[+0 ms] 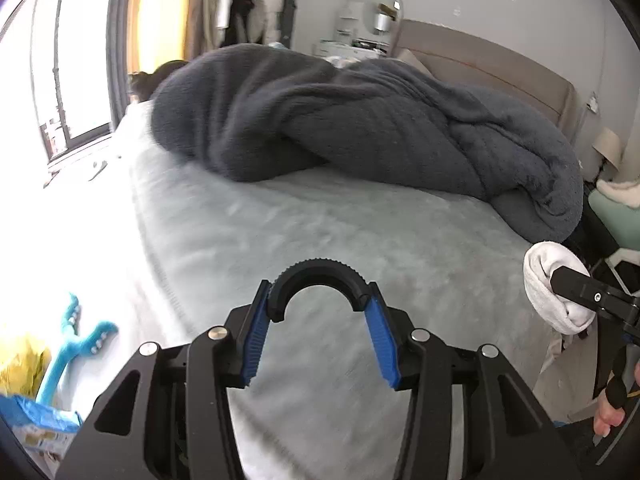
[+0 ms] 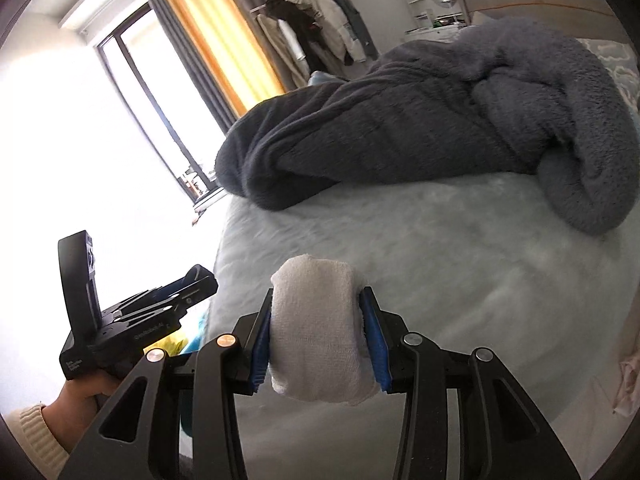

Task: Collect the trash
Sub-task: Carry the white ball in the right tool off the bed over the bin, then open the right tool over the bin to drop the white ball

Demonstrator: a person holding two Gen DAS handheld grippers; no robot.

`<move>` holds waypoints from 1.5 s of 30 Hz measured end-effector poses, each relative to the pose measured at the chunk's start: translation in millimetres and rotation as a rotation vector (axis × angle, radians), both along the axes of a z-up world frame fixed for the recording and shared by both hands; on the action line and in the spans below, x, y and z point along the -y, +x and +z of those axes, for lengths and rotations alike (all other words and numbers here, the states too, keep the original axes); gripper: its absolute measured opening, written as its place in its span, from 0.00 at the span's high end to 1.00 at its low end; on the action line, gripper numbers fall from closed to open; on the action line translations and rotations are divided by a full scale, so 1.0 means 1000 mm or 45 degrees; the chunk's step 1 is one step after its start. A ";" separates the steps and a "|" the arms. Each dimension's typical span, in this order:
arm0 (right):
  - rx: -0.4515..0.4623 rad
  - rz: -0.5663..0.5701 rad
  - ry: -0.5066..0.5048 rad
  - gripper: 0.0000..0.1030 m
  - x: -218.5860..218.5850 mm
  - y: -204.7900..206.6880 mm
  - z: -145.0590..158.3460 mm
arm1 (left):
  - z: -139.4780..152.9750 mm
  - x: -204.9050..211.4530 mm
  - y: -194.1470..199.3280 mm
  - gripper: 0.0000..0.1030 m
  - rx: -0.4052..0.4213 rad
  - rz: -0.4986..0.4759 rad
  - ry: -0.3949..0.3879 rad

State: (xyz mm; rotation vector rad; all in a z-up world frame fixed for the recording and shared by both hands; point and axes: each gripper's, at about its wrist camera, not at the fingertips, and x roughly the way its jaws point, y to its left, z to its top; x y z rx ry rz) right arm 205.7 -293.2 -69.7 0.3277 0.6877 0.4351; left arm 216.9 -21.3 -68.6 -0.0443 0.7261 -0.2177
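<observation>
**White cloth roll clamped in right tongs over the bed**

A rolled white cloth (image 2: pixel 320 328) is clamped between the 2 blue pads of the right tongs (image 2: pixel 318 344), pressed on both sides and held above the pale bed (image 2: pixel 460 280). In the left wrist view the same roll (image 1: pixel 548 292) is seen at the far right, gripped by a black finger of the right tongs.

A black ridged arch-shaped piece (image 1: pixel 318 280) is held between the tips of the left tongs (image 1: pixel 318 312), its 2 ends pressed against the blue pads; what this piece is cannot be told. The left tongs are seen beside the bed's edge in the right wrist view, carried by a hand (image 2: pixel 80 396) in a cream sleeve.

Beyond both tongs a bunched dark grey blanket (image 1: pixel 360 120) is spread across the bed. Below and left of the left tongs, a turquoise toy (image 1: pixel 76 344), something yellow (image 1: pixel 20 364) and a blue package (image 1: pixel 36 420) are seen on the floor.
</observation>
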 end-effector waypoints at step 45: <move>0.011 0.491 -0.249 0.59 -0.268 0.002 -0.034 | -0.127 -0.208 -0.056 0.51 -0.639 0.371 -0.018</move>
